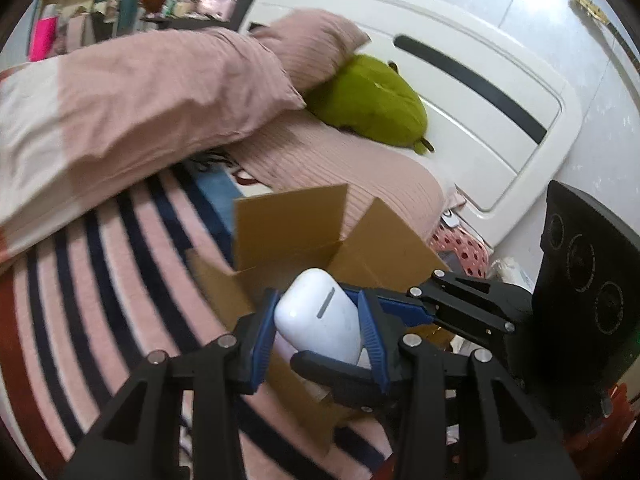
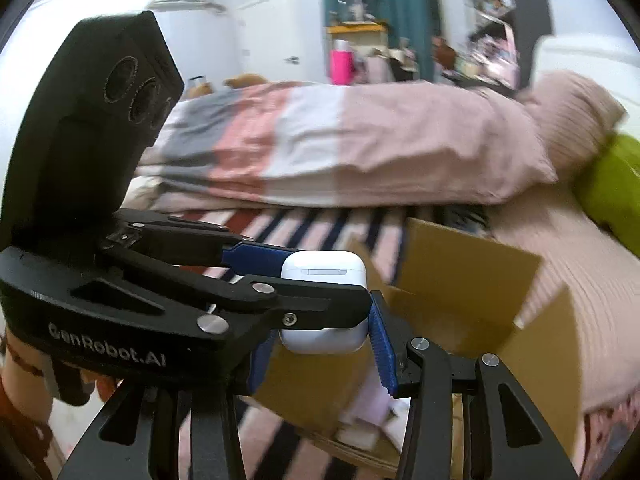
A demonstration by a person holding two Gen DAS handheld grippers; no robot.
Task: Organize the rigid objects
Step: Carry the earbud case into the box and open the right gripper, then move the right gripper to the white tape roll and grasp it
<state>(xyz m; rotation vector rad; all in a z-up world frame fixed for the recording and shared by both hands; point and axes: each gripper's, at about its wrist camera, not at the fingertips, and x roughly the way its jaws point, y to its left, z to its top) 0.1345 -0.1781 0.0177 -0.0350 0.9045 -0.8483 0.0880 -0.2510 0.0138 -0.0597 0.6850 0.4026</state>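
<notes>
A white earbud case (image 1: 320,316) sits between the blue pads of my left gripper (image 1: 316,336), which is shut on it above an open cardboard box (image 1: 288,228) on the striped bedspread. The right gripper's fingers (image 1: 404,312) reach in from the right and also touch the case. In the right wrist view the same case (image 2: 324,268) sits between my right gripper's blue pads (image 2: 382,354), with the left gripper's fingers (image 2: 256,260) clamping it from the left. The box (image 2: 468,280) lies just behind and below, with pale items inside.
A pink duvet (image 1: 132,104) and pink pillow (image 1: 316,48) lie across the bed, with a green plush toy (image 1: 372,104) by the white headboard (image 1: 480,80). A cluttered shelf and teal curtain (image 2: 376,12) stand beyond the bed.
</notes>
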